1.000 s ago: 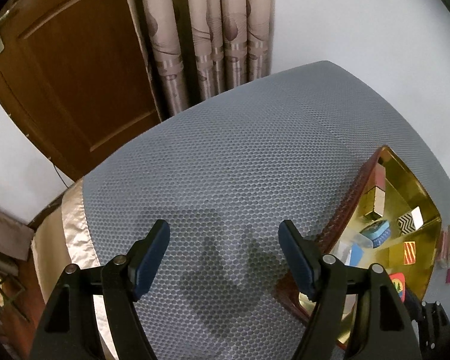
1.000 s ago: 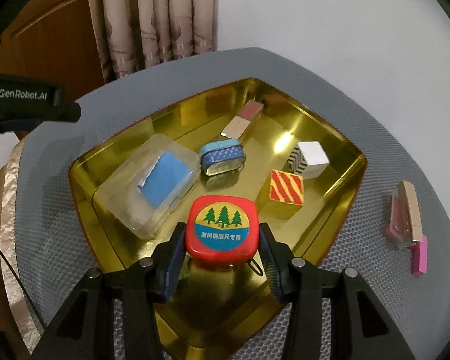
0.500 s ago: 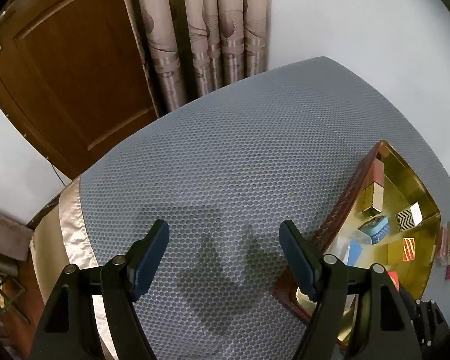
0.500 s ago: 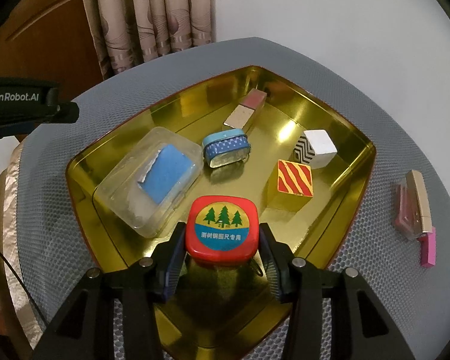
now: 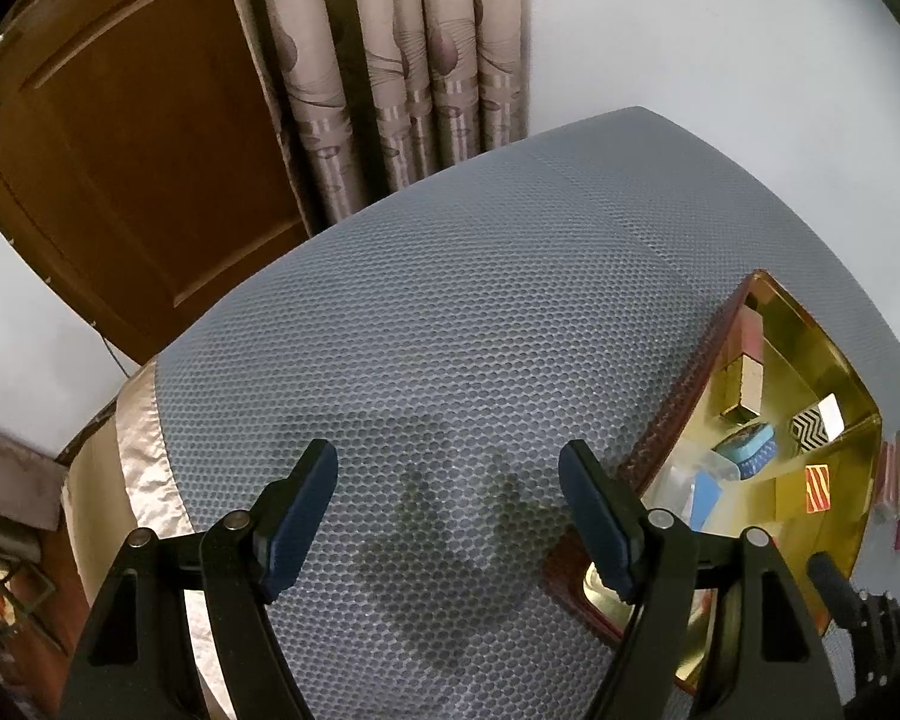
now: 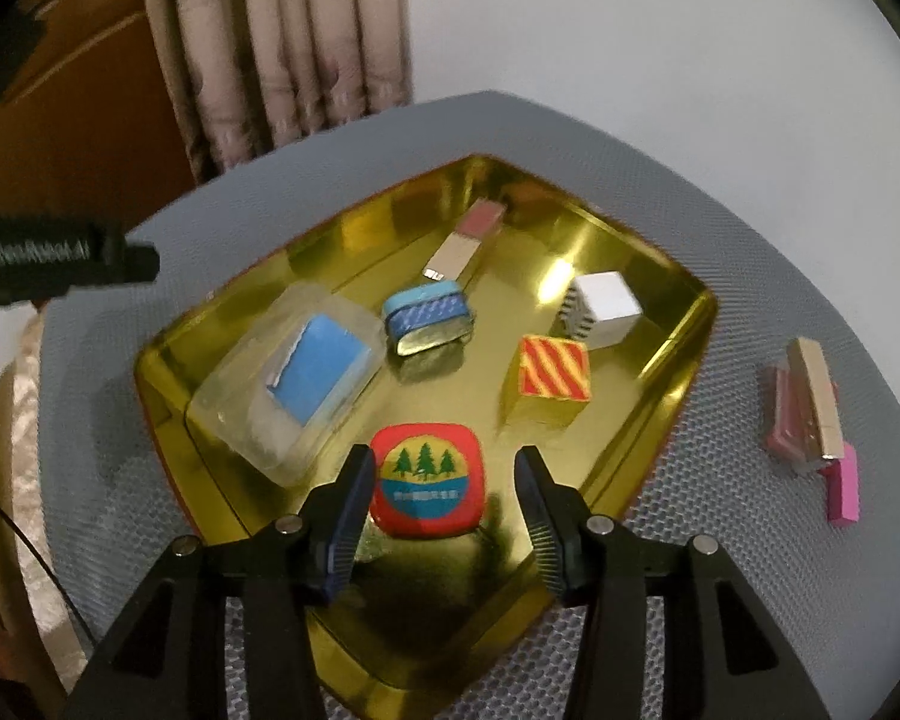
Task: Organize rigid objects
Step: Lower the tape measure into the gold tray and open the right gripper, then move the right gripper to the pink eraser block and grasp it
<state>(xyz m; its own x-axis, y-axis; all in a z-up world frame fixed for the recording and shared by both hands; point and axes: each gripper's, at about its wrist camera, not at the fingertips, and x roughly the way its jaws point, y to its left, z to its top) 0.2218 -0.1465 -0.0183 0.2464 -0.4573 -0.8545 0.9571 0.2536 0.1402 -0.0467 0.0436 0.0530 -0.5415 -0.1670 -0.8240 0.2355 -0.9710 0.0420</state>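
Observation:
A gold tray [image 6: 642, 450] on the grey mesh table holds a red square tin with trees [image 6: 427, 487], a clear box with a blue pad [image 6: 297, 375], a small blue tin [image 6: 427, 315], a red-and-yellow striped cube [image 6: 551, 378], a white zigzag cube [image 6: 601, 307] and a tan-and-pink bar [image 6: 467, 239]. My right gripper [image 6: 445, 501] is open, its jaws apart on either side of the red tin, which lies in the tray. My left gripper [image 5: 447, 507] is open and empty above bare mesh left of the tray [image 5: 834, 354].
Pink and tan bars [image 6: 810, 414] lie on the mesh right of the tray. The left gripper's body [image 6: 60, 258] shows at the left of the right wrist view. A wooden door [image 5: 120, 138] and curtains [image 5: 402, 60] stand behind the table.
My right gripper has opened and let go of the red tin, which now lies in the tray. Both views have pulled back slightly.

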